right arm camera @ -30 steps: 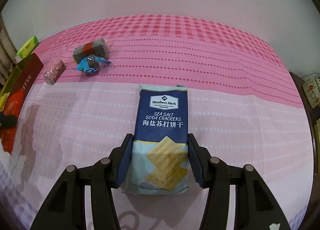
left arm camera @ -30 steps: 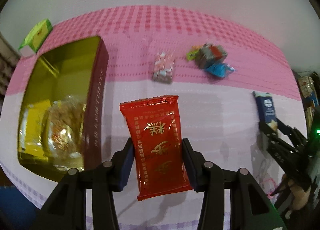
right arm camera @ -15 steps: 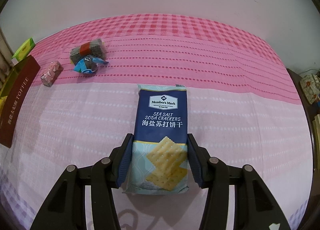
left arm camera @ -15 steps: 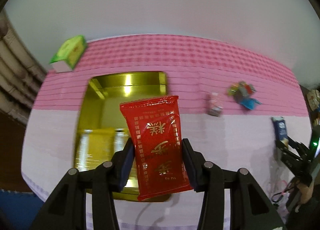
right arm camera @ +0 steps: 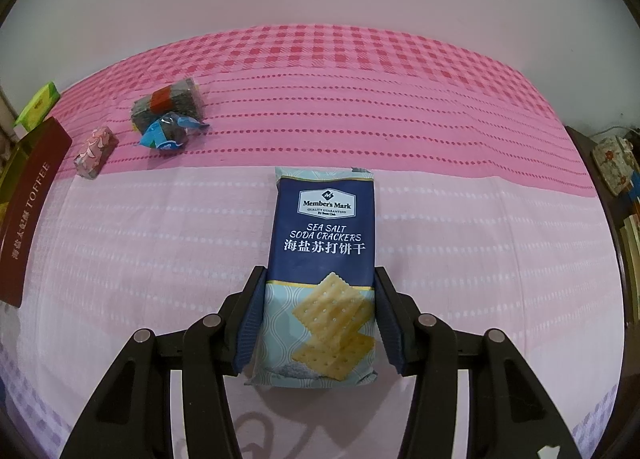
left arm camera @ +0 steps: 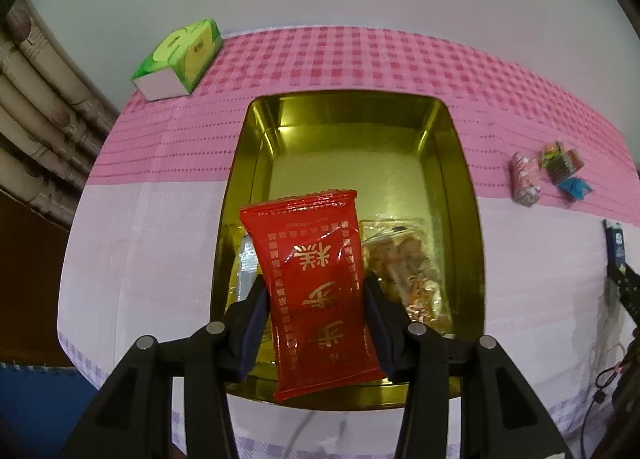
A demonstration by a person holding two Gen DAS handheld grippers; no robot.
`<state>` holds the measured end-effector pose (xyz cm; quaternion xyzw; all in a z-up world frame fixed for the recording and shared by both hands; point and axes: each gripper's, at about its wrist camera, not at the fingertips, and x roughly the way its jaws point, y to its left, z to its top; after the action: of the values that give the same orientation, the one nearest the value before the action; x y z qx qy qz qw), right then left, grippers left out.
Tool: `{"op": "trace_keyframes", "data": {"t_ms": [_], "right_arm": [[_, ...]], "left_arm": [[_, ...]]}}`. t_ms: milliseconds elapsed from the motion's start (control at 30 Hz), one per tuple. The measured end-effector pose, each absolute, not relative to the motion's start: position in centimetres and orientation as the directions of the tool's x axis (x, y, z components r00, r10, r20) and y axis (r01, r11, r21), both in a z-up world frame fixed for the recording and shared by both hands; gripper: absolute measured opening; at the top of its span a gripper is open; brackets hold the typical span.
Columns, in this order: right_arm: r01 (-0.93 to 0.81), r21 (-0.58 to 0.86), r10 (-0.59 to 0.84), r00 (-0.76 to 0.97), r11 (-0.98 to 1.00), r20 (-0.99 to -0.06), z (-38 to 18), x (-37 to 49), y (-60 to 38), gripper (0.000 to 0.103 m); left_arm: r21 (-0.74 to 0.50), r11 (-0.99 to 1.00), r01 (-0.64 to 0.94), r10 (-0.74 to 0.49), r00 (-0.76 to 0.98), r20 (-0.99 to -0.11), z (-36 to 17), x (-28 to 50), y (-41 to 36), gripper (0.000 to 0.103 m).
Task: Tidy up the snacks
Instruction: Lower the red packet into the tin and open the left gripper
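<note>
My left gripper point(left arm camera: 316, 311) is shut on a red snack packet point(left arm camera: 316, 283) and holds it above the near half of an open gold tin point(left arm camera: 460, 187). The tin holds a clear bag of snacks point(left arm camera: 404, 267) at the near right and a yellow and silver packet point(left arm camera: 244, 263) at the near left. My right gripper point(right arm camera: 320, 319) is shut on a blue soda cracker pack point(right arm camera: 324, 259) above the pink tablecloth. The tin's dark red side point(right arm camera: 28, 211) shows at the left edge of the right wrist view.
A pink wrapped snack point(right arm camera: 96, 151), a dark pack with a red band point(right arm camera: 168, 103) and a blue candy point(right arm camera: 168, 131) lie at the back of the cloth; they also show in the left wrist view point(left arm camera: 548, 171). A green box point(left arm camera: 180, 55) stands behind the tin by the wall.
My left gripper has swung left with the red packet, from over the bare cloth to directly above the gold tin. The right gripper with the crackers has barely moved.
</note>
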<state>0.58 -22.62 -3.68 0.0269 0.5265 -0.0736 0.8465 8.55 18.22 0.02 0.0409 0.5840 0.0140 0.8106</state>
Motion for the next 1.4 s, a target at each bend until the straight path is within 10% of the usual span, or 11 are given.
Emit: {"op": "trace_keyframes", "data": {"t_ms": [1400], "right_arm": [[0.176,0.004,-0.079,0.461,0.984,-0.884,0.4,0.7,-16.7,0.046]], "left_arm": [[0.024,0.999,-0.032,0.037,0.481,-0.876,1.6,5.8,23.3,0.06]]}}
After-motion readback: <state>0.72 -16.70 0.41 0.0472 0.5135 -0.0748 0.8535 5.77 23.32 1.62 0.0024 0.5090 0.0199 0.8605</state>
